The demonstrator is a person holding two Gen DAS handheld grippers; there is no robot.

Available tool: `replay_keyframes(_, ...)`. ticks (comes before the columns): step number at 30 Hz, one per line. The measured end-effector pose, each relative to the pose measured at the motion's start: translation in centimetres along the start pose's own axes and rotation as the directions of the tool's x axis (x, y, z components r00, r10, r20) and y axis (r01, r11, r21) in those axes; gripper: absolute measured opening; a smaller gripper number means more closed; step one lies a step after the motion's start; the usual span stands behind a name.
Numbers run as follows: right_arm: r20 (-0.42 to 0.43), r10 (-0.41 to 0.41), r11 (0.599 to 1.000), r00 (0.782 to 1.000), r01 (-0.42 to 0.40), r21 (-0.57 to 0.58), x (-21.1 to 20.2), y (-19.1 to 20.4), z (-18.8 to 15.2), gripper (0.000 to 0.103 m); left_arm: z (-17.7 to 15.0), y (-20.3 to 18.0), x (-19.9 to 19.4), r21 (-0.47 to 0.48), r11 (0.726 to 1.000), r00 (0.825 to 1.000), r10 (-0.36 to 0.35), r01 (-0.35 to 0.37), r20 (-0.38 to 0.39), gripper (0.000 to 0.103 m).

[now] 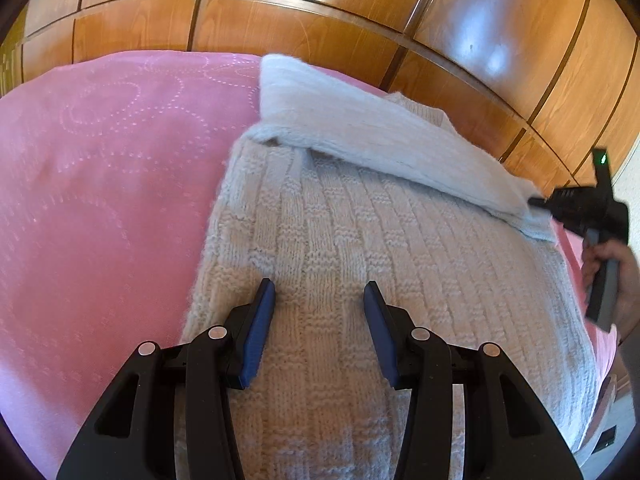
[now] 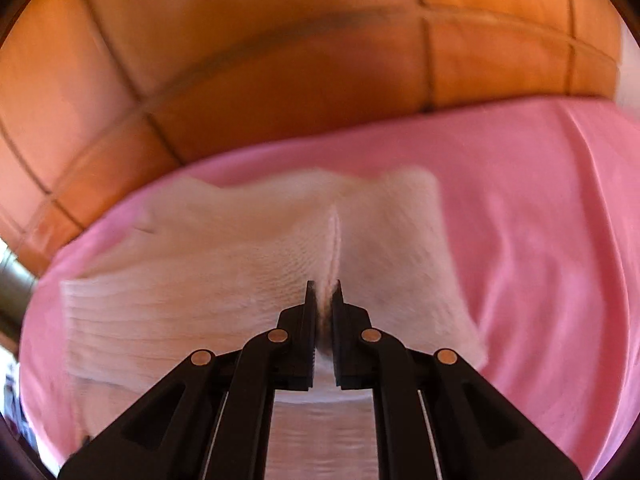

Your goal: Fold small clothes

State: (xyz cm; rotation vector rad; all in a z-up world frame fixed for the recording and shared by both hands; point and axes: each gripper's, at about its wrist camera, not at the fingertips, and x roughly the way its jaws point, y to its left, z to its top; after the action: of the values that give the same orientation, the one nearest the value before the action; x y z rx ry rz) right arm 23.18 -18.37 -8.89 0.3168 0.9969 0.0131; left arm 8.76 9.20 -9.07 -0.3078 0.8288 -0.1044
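Here I am in the middle of folding a sleeve point(image 1: 384, 148) of the cream knitted sweater point(image 1: 360, 248), which lies flat on the pink bedspread point(image 1: 100, 168) in front of the wooden headboard point(image 1: 320, 20). My right tongs point(image 2: 324, 292) are clenched on a pinch of the knit near the cuff, and the fabric rises in a small ridge between the pads. The sleeve stretches as a band across the upper part of the sweater. My left tongs point(image 1: 320, 292) are released, the two blue pads point(image 1: 260, 332) standing apart, tilted down over the body of the sweater; whether they press on it I cannot tell. My right hand point(image 1: 616, 268) holds its tool at the right edge of the sweater, pointing steeply down. Next, I think, the sleeve needs to be carried over the body and laid flat, while the left side keeps the sweater from sliding.
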Motion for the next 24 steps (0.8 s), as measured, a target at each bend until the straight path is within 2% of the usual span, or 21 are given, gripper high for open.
replay_keyframes(2,-0.006,0.02,1.0,1.0,-0.02,0.019,0.8,-0.7,-0.4,0.007,0.2,-0.1,0.0,0.004,1.0,1.0,0.01,-0.01,-0.012,0.045)
replay_keyframes(3,0.004,0.028,0.999,1.0,-0.028,0.023,0.6,-0.7,-0.3,0.012,0.3,-0.2,-0.1,0.005,1.0,1.0,0.019,-0.019,-0.024,0.045)
replay_keyframes(6,0.034,0.046,0.998,0.998,-0.047,0.047,-0.6,-1.2,0.2,0.05,1.6,-0.9,-0.7,0.017,0.999,0.998,0.032,-0.032,-0.061,0.045)
replay_keyframes(7,0.053,0.037,0.999,0.998,-0.039,0.039,-1.0,-1.1,0.1,0.054,2.1,-1.0,-1.1,0.015,1.0,0.999,0.024,-0.024,-0.049,0.045)
replay_keyframes(9,0.085,0.039,0.999,0.996,-0.04,0.014,-2.5,-0.8,-0.2,0.058,3.5,-1.0,-1.9,0.011,1.0,1.0,0.016,-0.016,-0.004,0.045)
replay_keyframes(11,0.105,0.076,0.997,0.992,-0.073,-0.029,-3.8,0.3,-0.5,0.059,5.7,-1.3,-1.9,0.003,1.0,1.0,0.004,-0.004,0.029,0.045)
replay_keyframes(13,0.102,0.112,0.99,0.988,-0.103,-0.094,-4.2,2.1,-0.9,0.061,7.6,-1.7,-1.2,0.0,1.0,0.999,0.007,-0.007,0.05,0.045)
replay_keyframes(17,0.065,0.132,0.975,0.989,-0.117,-0.188,-2.9,4.9,-0.9,0.062,11.4,-3.8,1.0,0.041,0.999,0.996,0.006,-0.01,0.091,0.045)
replay_keyframes(21,0.029,0.119,0.971,0.993,-0.11,-0.212,-0.9,5.6,-0.8,0.067,14.5,-5.1,4.5,0.061,0.998,0.997,0.015,-0.019,0.079,0.045)
replay_keyframes(24,0.011,0.076,0.973,0.997,-0.072,-0.219,1.2,5.6,-0.9,0.071,16.0,-4.1,8.2,0.02,0.998,0.998,0.06,-0.061,0.022,0.045)
